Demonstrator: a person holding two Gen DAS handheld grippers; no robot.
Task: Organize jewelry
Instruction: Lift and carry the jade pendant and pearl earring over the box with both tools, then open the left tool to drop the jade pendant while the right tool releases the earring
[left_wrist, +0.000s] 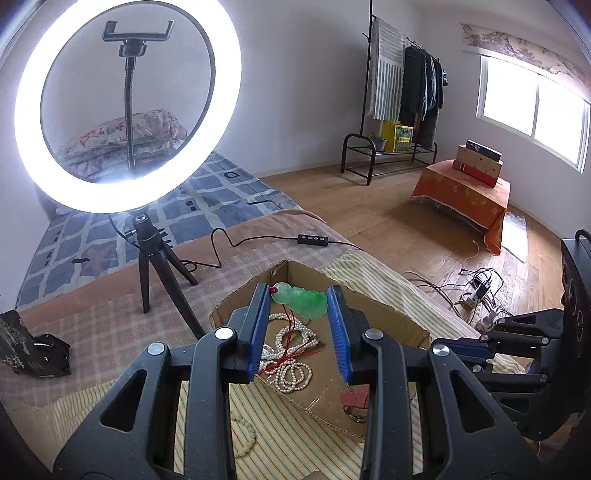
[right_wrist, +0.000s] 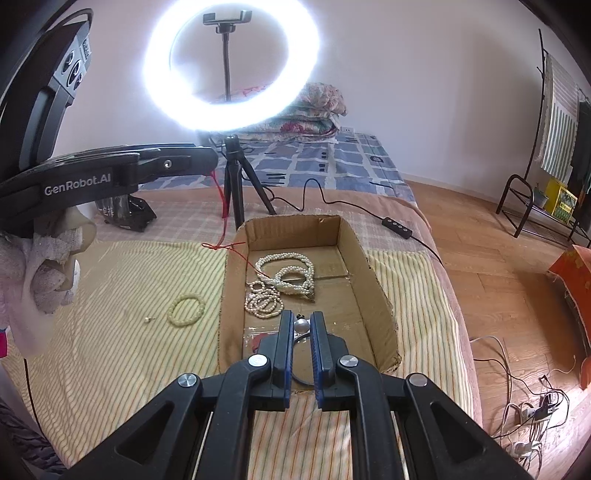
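The left tool (left_wrist: 299, 299) held a green pendant (left_wrist: 301, 301) between its blue fingers (left_wrist: 258, 325), a red cord (left_wrist: 290, 339) trailing down into the cardboard box (left_wrist: 384, 317) onto pearl strands (left_wrist: 291, 354). Beyond stood the lit ring light (left_wrist: 125, 107) on the bed (left_wrist: 110, 325); the right tool (left_wrist: 517, 343) showed alongside.

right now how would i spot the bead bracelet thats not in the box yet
Start at the cardboard box on the striped cloth. Look just outside its left wall: the bead bracelet lies alone on the cloth. It is a single pale yellowish ring, while the pearl strands sit heaped inside the box.
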